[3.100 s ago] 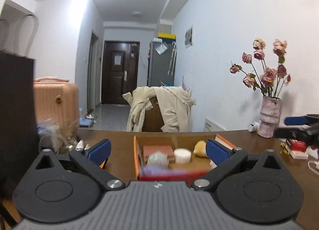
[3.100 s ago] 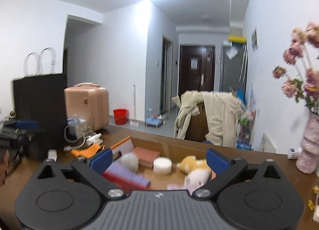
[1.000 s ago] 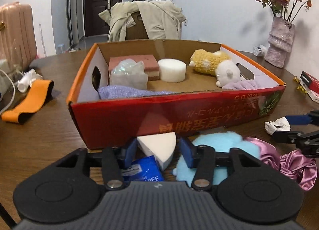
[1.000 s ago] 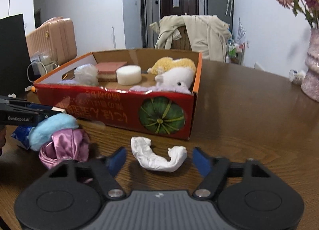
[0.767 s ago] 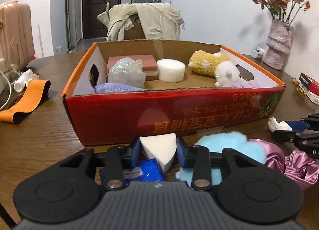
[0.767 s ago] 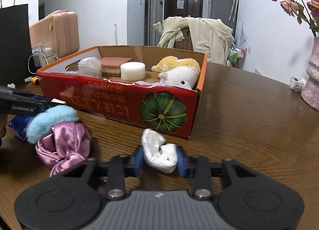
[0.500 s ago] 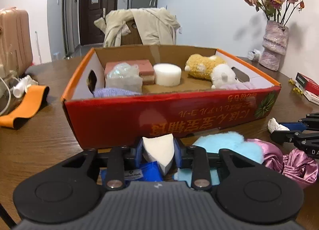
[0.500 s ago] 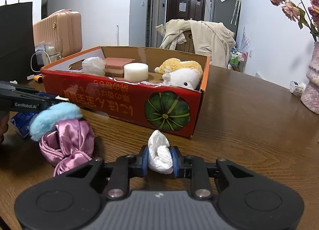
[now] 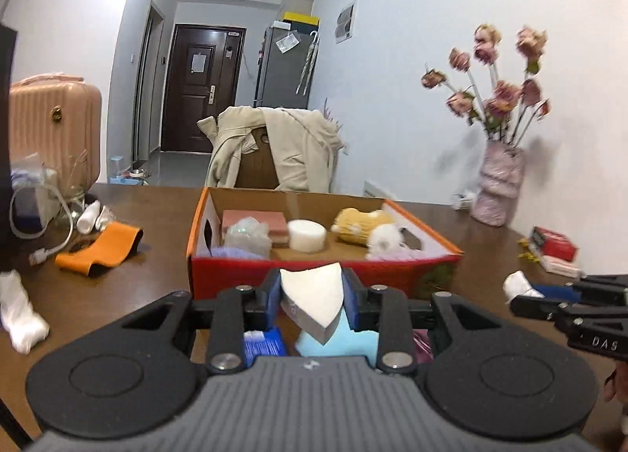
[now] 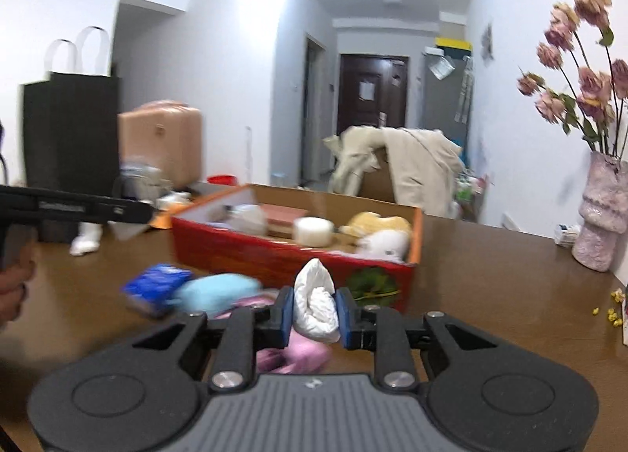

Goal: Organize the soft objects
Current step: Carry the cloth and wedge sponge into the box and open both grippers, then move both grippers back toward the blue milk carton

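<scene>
My left gripper [image 9: 312,297] is shut on a white wedge sponge [image 9: 312,299] and holds it above the table, in front of the red cardboard box [image 9: 235,269]. My right gripper [image 10: 314,312] is shut on a crumpled white cloth [image 10: 316,303], lifted near the box's front right corner [image 10: 408,275]. The box holds a pink sponge block [image 9: 255,218], a white round sponge [image 9: 307,235], a yellow plush [image 9: 359,226] and a white plush [image 9: 382,238]. A light blue fluffy item [image 10: 216,291], a pink satin scrunchie [image 10: 302,350] and a blue packet [image 10: 157,281] lie on the table below.
An orange strap [image 9: 100,246], cables and a white sock [image 9: 21,316] lie left on the brown table [image 10: 510,287]. A vase of roses [image 9: 496,193] and a red packet [image 9: 553,242] stand right. A black bag [image 10: 68,126] is far left.
Both grippers closed on their items, the left on the sponge, the right on the white cloth, and lifted them off the table; both views now sit higher and look over the box.
</scene>
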Demonstrator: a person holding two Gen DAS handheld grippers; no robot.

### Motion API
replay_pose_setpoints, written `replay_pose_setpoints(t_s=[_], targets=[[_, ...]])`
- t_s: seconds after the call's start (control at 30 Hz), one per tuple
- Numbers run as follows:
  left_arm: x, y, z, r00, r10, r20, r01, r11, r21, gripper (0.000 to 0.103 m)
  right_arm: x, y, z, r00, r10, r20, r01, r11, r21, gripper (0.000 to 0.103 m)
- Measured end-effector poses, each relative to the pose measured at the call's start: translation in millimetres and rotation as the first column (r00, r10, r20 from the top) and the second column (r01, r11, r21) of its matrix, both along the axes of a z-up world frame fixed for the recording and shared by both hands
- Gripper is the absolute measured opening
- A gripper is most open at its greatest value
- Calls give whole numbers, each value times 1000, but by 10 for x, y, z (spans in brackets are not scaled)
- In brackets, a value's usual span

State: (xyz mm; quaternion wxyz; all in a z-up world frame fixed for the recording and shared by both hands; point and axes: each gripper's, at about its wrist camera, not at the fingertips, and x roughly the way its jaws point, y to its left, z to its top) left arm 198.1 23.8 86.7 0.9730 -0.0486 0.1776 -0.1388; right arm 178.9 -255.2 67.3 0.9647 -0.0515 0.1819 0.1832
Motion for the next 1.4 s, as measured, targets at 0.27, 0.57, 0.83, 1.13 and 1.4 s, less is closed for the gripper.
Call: replay_pose_setpoints(t_s=[0.27,0.57,0.83,1.13,1.4], targets=[[-461,188,22,999,35,-1,-35,999,10,32,-475,61,39,999,36,-3,-36,999,-15,22],[158,13,161,1000,3,23,-6,994,111,33,-96,164,213,998,58,9,-57,998,-29,23],[1914,-340,213,977,-65,-205,84,993,86,33,1525,394,480,993,42,-107,-47,998,-49,23],[2872,-440,-104,945,-19,-328,55,993,102,60,3123,690,20,948,-46,-315,20,996,-86,46],[2701,-283,85,965,-2,-261,20,998,65,74,3124,598,138,966,-57,-253,50,998,-36,57]])
